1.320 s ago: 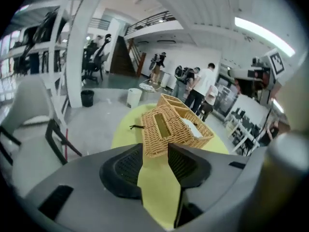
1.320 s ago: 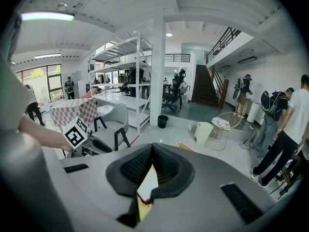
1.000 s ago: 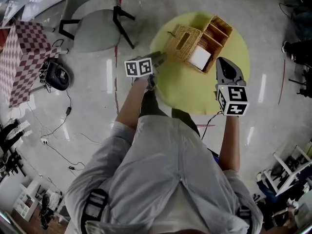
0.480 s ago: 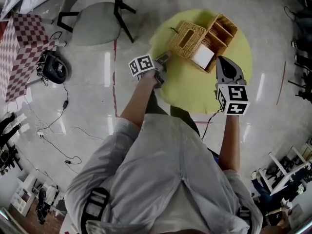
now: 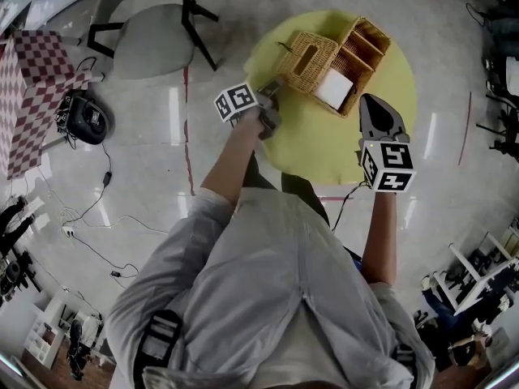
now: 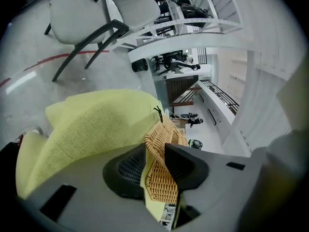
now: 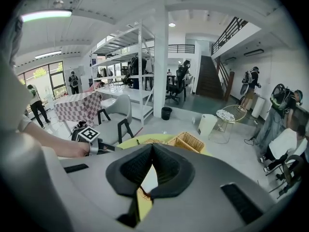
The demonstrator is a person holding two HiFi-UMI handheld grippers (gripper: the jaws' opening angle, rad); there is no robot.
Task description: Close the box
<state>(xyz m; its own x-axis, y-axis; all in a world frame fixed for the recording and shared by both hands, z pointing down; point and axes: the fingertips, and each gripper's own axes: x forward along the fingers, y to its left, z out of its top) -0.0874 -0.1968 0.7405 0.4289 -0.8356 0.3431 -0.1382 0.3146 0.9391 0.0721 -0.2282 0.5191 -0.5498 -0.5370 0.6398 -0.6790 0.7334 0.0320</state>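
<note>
– Before I commit this pinch, check me: the wicker box (image 5: 362, 43) sits toward 12 o'clock on the yellow table (image 5: 324, 148), with its lid (image 5: 306, 59) swung open to the body's 10 o'clock side.

– Agreed. Which way does it run?

– In the head view the body's long axis goes from 7 to 1 o'clock. The lid lies parallel alongside, and I take the hinge to run along the seam between them. A white block (image 5: 335, 90) fills the 7 o'clock compartment. How steeply the lid leans I can't tell.

– And your claws?

– My left gripper (image 6: 155, 149) is at the lid's 7 o'clock corner. Its jaws are partly apart and have just been closing, with the wicker rim between them. A sliver of yellow shows beside one pad, so I judge the rim not pinched yet. My right gripper (image 7: 152, 147) hangs at the box's 5 o'clock, apart from it, jaws together on nothing.

– How would you do it well?

– Bite deeper on the rim, then carry the corner in an arc toward 4 o'clock about the hinge. A flat pull might slide the light box. The right could steady the body.
</note>
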